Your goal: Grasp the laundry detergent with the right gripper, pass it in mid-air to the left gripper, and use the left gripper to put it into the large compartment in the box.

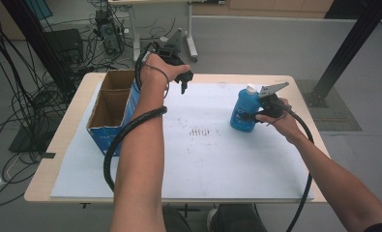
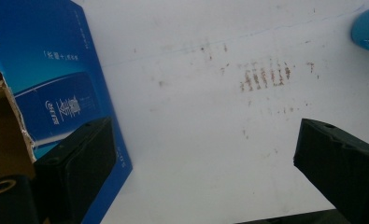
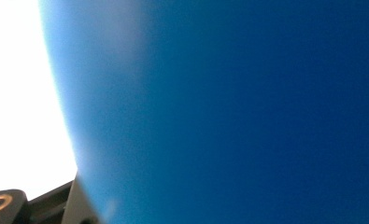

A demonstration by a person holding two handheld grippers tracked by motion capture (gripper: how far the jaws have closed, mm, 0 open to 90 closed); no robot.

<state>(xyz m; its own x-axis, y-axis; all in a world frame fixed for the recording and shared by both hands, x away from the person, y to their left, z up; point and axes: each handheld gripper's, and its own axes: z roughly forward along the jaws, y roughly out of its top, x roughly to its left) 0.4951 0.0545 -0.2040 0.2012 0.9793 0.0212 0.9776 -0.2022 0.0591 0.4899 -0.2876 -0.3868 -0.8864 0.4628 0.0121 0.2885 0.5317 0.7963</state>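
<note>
1. The bottle [image 1: 243, 112] stands upright on the white sheet [image 1: 203, 164], well right of the box [image 1: 112, 108] and near the sheet's right edge.
2. The right claw [image 1: 249, 116] grips the bottle's side; close up its blue wall [image 3: 243, 112] is blurred, with no label readable.
3. The left claw [image 1: 183, 87] hangs with jaws wide apart, holding nothing, just right of the box.
4. Bare, stained sheet lies between box and bottle.
5. The box's blue side [image 2: 60, 93] bears white characters, too small to read.
6. The box top is open, and it sits at the bench [image 1: 58, 145] left side.
</note>
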